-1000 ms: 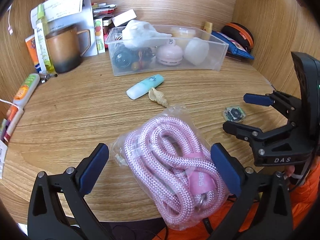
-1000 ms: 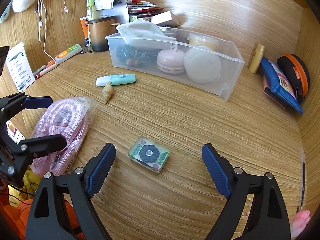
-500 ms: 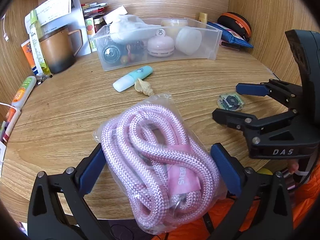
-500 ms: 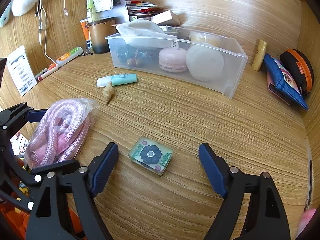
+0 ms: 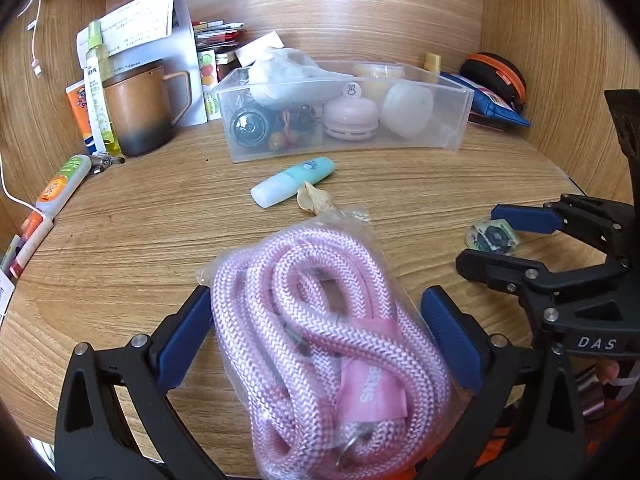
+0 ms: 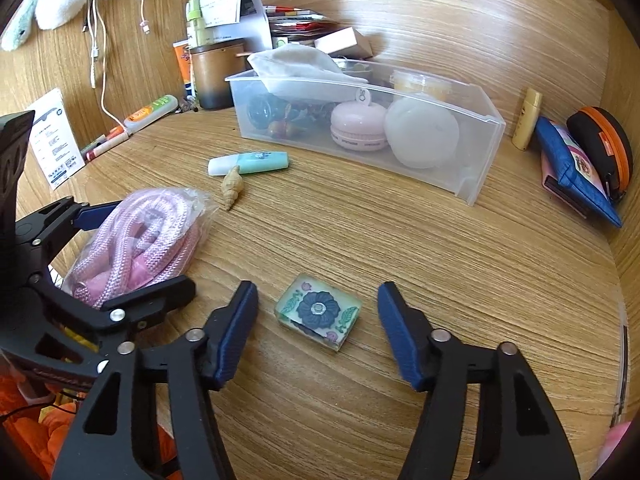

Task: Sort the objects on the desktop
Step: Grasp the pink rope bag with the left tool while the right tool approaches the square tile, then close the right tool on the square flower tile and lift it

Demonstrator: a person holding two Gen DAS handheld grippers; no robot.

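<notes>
Up close, the bagged pink rope shows thick braided cord coiled in crinkled clear plastic; the left gripper clamps it by both blue ribbed pads at the wooden desk's near edge. Beside it, the right gripper is closing around a small glossy rectangular block with a dark flower print, pads not yet touching it. Farther back lie a spiral shell, a mint tube and a translucent bin.
</notes>
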